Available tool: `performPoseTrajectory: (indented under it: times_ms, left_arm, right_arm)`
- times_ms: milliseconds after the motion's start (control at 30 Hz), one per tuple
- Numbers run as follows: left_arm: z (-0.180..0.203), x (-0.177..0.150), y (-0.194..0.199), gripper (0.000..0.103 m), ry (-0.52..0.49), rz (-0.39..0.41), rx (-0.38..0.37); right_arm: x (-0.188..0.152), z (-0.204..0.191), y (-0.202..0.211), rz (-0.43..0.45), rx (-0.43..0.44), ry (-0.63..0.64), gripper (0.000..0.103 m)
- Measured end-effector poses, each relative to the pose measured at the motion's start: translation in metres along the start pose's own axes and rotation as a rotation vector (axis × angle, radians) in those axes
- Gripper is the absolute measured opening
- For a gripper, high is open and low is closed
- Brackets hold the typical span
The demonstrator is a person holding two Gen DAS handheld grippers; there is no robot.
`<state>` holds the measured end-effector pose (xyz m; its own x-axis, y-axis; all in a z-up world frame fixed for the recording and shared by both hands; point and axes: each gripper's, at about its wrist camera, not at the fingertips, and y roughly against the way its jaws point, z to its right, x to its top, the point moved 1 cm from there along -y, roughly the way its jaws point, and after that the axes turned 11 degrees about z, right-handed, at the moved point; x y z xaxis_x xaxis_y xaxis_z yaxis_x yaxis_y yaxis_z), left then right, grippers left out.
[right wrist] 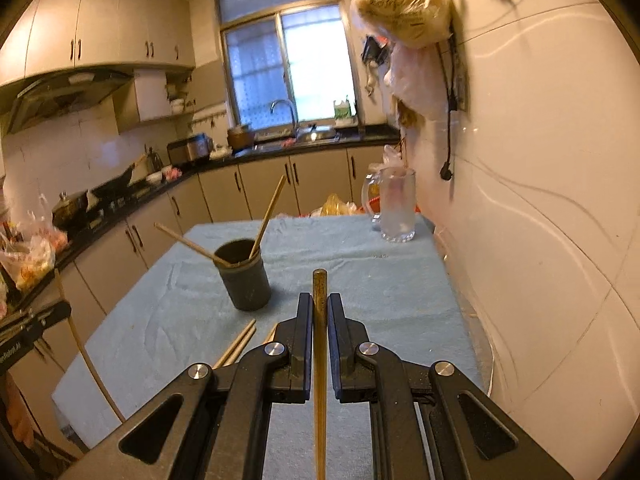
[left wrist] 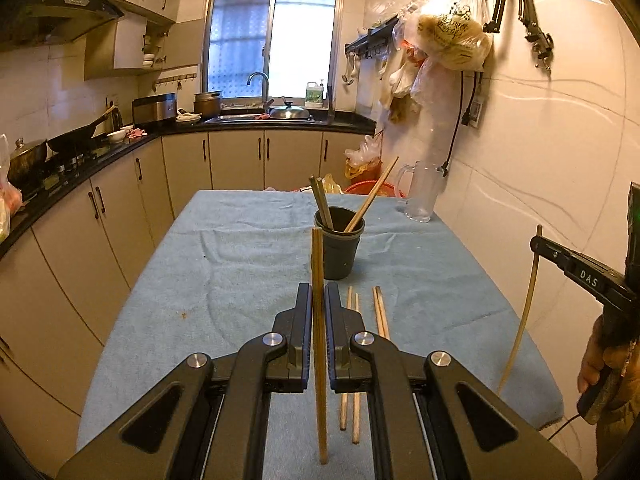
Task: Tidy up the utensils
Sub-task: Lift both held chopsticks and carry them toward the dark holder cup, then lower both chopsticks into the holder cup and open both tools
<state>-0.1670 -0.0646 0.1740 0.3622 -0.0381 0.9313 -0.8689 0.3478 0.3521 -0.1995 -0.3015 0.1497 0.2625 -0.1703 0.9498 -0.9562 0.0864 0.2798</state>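
Two brown wooden chopsticks are off the surface at once, one pinched in each hand-held black two-finger tool, in a narrow kitchen where the job is to gather loose utensils into a holder. The left tool (left wrist: 318, 300) is closed tight on a long brown chopstick (left wrist: 318, 320) that runs upright between its jaws, its upper end showing just in front of the dark round plastic cup (left wrist: 339, 246). The right tool (right wrist: 320, 312) is likewise clamped narrow on a darker wooden chopstick (right wrist: 320, 360), whose squared top end pokes above the jaws.

Judged from these views, the step in hand is the carry: both sticks are picked up and raised, and neither is yet over the cup. The next move calls for bringing each stick above the cup's mouth, tipping it so its lower end clears the rim and the sticks already leaning inside, then letting go. Taking the hands one at a time would likely avoid a clash at the small opening.

The cup stands near the middle of the pale blue towel-covered surface (left wrist: 224, 264) and holds several thin chopsticks, slanting out to either side. Four more light wooden chopsticks (left wrist: 362, 328) lie in two loose pairs on the cloth, near the cup's base and close to the left tool. A clear glass mug (left wrist: 420, 192) stands at the far corner, well apart.
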Motion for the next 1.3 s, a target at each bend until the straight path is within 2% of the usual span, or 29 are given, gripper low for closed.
performPoseTrajectory:
  times_ms: [167,367,600,967,1067,1167,1300]
  left_arm:
    - [-0.002,0.001,0.008,0.006,0.022,0.013,-0.014]
    - [0.005,0.004,0.01,0.006,0.001,0.021,-0.026]
    - [0.007,0.016,0.008,0.006,0.0,0.029,-0.05]
    - [0.005,0.075,-0.016,0.006,0.033,0.035,-0.124]
    - [0.009,0.097,-0.03,0.006,0.027,0.051,-0.135]
    - [0.015,0.122,-0.048,0.006,0.011,0.097,-0.114]
    - [0.015,0.152,-0.079,0.006,0.043,0.13,-0.104]
  right_arm:
    - [-0.003,0.01,0.006,0.073,-0.037,-0.055,0.008]
    - [-0.012,0.016,-0.005,0.073,-0.074,-0.063,0.008]
    - [-0.003,0.02,-0.01,0.05,-0.046,-0.083,0.008]
    - [0.037,0.009,-0.043,0.051,0.05,-0.137,0.008]
    - [0.058,-0.004,-0.057,0.079,0.085,-0.134,0.008]
    - [0.079,-0.02,-0.071,0.121,0.118,-0.123,0.008]
    - [0.108,-0.045,-0.091,0.188,0.16,-0.118,0.008]
